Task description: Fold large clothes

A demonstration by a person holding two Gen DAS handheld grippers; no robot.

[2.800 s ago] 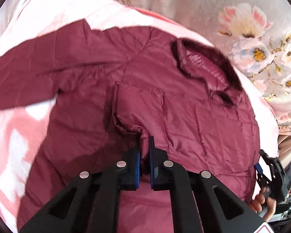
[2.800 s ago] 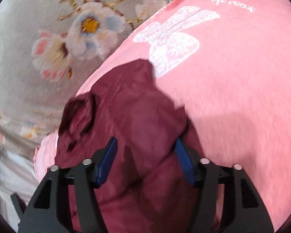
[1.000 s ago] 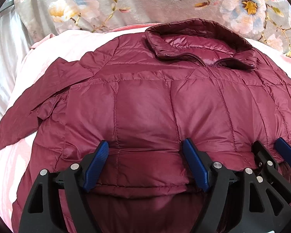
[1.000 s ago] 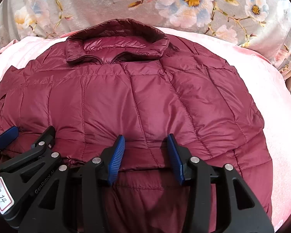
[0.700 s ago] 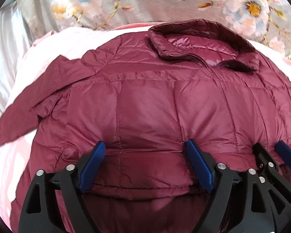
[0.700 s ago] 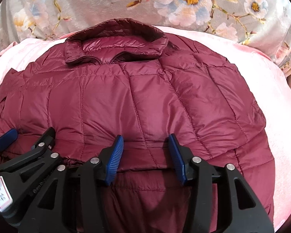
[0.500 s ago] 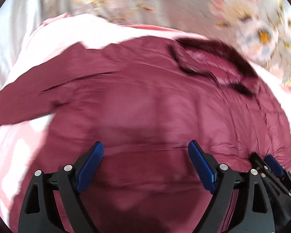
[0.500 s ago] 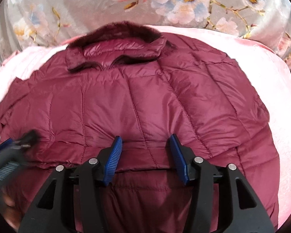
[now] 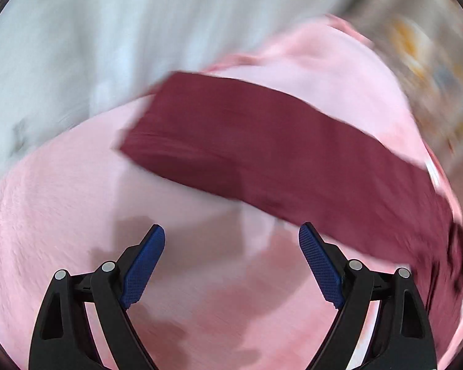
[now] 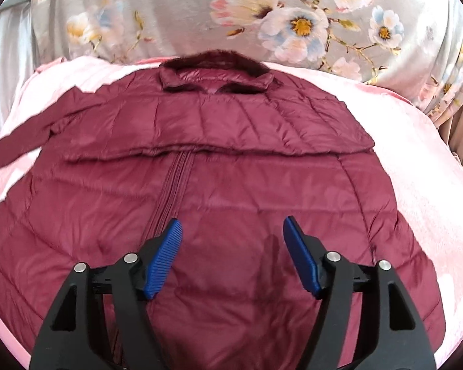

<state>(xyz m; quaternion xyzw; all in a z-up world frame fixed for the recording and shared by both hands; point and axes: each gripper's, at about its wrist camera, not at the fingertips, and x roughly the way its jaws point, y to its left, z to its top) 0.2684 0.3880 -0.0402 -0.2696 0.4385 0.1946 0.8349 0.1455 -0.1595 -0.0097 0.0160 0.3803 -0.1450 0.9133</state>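
Note:
A maroon quilted jacket (image 10: 231, 166) lies flat on a pink blanket (image 10: 441, 185), collar at the far side, its lower part folded up over the chest. My right gripper (image 10: 231, 231) is open and empty just above the folded lower part, near the zip. One sleeve (image 9: 262, 154) stretches out across the blanket in the blurred left wrist view. My left gripper (image 9: 231, 240) is open and empty over bare pink blanket (image 9: 77, 215), just short of the sleeve.
A grey floral sheet (image 10: 293, 24) lies beyond the collar. Pale white-grey bedding (image 9: 92, 30) lies past the blanket edge beyond the sleeve end.
My left gripper has swung left off the jacket body toward the outstretched sleeve. My right gripper has pulled back and its jaws are wider apart. The jacket's lower part now lies folded up.

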